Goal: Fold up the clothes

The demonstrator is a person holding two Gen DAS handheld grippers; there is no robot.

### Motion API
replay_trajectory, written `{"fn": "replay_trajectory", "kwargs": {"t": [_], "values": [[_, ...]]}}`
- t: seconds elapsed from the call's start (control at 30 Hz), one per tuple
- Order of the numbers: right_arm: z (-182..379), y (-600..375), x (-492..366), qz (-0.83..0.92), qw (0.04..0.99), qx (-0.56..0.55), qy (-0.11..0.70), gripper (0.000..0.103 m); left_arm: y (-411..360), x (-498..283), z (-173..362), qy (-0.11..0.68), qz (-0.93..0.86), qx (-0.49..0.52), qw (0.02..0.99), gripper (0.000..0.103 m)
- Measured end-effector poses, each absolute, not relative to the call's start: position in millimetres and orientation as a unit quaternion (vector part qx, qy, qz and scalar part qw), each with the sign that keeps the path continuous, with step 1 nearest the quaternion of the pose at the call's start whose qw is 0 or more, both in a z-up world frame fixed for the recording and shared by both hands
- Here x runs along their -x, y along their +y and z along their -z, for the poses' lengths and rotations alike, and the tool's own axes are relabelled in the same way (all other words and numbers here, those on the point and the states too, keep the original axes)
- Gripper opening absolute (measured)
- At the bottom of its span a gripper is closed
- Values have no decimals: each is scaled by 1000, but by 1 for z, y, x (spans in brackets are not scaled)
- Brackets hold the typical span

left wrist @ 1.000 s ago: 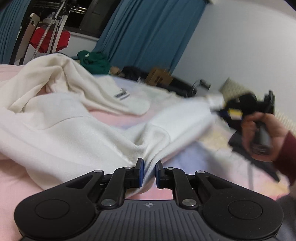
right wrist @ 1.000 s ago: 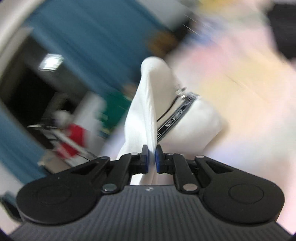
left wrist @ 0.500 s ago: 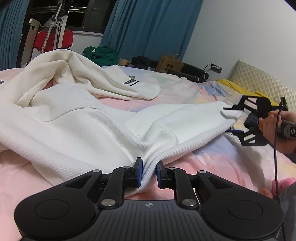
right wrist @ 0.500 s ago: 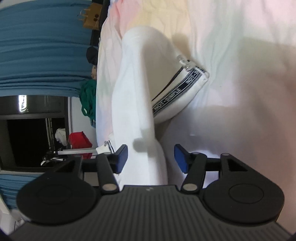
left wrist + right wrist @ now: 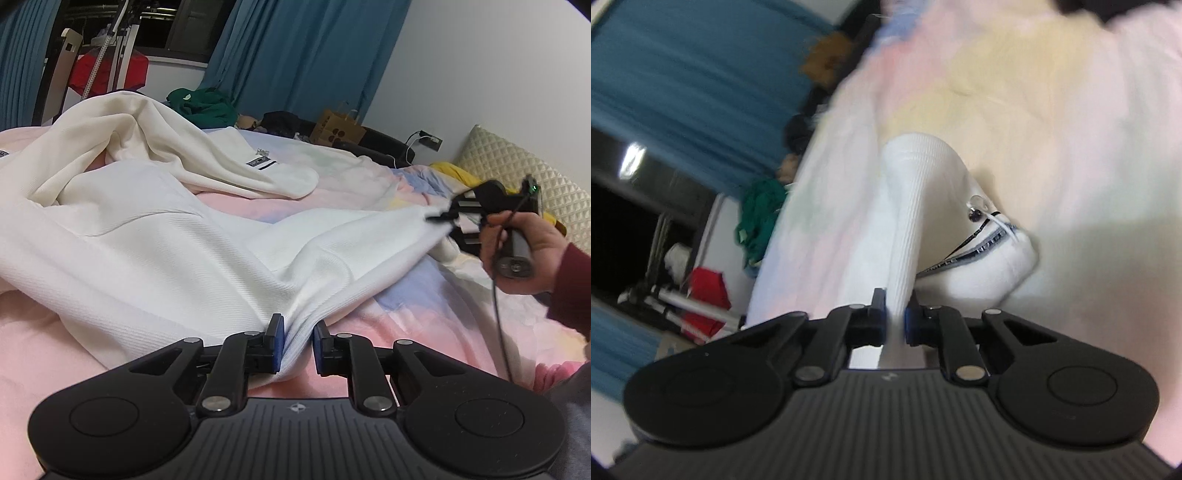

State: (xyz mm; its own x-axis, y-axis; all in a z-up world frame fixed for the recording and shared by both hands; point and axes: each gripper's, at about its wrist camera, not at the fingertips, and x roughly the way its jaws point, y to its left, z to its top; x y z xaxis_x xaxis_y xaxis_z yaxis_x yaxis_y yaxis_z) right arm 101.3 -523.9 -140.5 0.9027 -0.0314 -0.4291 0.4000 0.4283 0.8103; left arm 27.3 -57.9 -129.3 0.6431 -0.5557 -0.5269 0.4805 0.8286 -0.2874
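blue curtains hang behind a bed with a pastel pink, blue and yellow bedspread, and a white sweater lies crumpled across it. going left to right in the left wrist view: a red garment on a rack, a green garment, a brown paper bag with dark dots, a quilted headboard. a small dark striped label sits on the sweater's folded sleeve; its writing is too small or blurred to read in either view. the left gripper pinches a bunched edge of the sweater between its blue pads, nearly closed. the right gripper, in a hand with a dark red sleeve, grips the far corner. only the right wrist view shows that right gripper close up, pressed tight on a ribbed fold, with a clear tag fastener by the label.
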Motion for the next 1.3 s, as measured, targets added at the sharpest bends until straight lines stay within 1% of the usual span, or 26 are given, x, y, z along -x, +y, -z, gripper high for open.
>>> {"fn": "replay_trajectory", "kwargs": {"t": [0.07, 0.17, 0.23, 0.3, 0.43, 0.47, 0.57, 0.6, 0.67, 0.7, 0.73, 0.77, 0.8, 0.83, 0.87, 0.93, 0.97, 1.0, 1.03, 1.1, 1.17, 1.2, 1.23, 1.27, 1.3], "values": [[121, -513, -111, 69, 858, -496, 119, 12, -56, -27, 127, 307, 291, 72, 903, 17], [77, -496, -98, -9, 906, -422, 26, 11, -53, -28, 122, 299, 301, 91, 901, 17], [65, -492, -85, -7, 918, -396, 5, 11, -53, -28, 120, 298, 302, 96, 900, 17], [74, -501, -77, 48, 902, -426, 43, 11, -55, -28, 121, 305, 300, 92, 899, 17], [134, -538, -61, 192, 798, -531, 210, 13, -60, -28, 127, 319, 293, 73, 898, 17], [148, -545, -58, 210, 773, -549, 236, 13, -61, -27, 128, 320, 292, 68, 899, 18], [178, -564, -47, 205, 718, -617, 247, 13, -61, -28, 129, 322, 292, 66, 898, 18], [177, -565, -48, 196, 721, -618, 243, 14, -61, -28, 129, 323, 292, 67, 898, 18], [172, -567, -51, 187, 737, -602, 243, 15, -60, -28, 127, 326, 291, 71, 897, 21], [171, -565, -53, 188, 745, -591, 247, 17, -58, -28, 125, 332, 291, 75, 894, 23], [170, -564, -55, 190, 749, -584, 249, 25, -56, -27, 123, 338, 292, 79, 891, 28], [172, -562, -56, 192, 748, -585, 249, 31, -51, -27, 120, 348, 294, 97, 885, 42], [173, -561, -56, 194, 746, -587, 249, 43, -43, -26, 118, 354, 289, 125, 881, 51], [175, -562, -57, 195, 744, -588, 250, 48, -35, -25, 115, 360, 283, 154, 876, 66], [177, -564, -58, 195, 744, -587, 253, 48, -23, -23, 111, 360, 268, 185, 874, 72], [177, -561, -59, 199, 745, -584, 255, 47, 4, -17, 103, 356, 233, 245, 871, 76], [176, -559, -61, 201, 745, -585, 252, 47, 19, -14, 100, 352, 215, 276, 868, 82], [176, -558, -63, 203, 745, -584, 250, 47, 37, -12, 98, 346, 190, 312, 864, 85], [176, -557, -62, 207, 749, -580, 247, 47, 57, -10, 100, 340, 157, 354, 857, 86], [175, -557, -56, 217, 760, -564, 240, 44, 97, -6, 106, 326, 93, 438, 833, 86], [175, -560, -53, 225, 769, -552, 230, 36, 133, -3, 115, 304, 40, 506, 806, 86], [174, -561, -52, 227, 772, -549, 227, 30, 150, -1, 120, 292, 13, 538, 791, 86], [175, -563, -54, 229, 774, -547, 224, 24, 165, 1, 123, 276, -14, 563, 779, 86], [177, -564, -58, 230, 775, -546, 222, 22, 179, 3, 127, 260, -40, 586, 767, 85], [178, -564, -60, 231, 776, -545, 219, 17, 189, 3, 130, 249, -60, 602, 756, 83]]}}
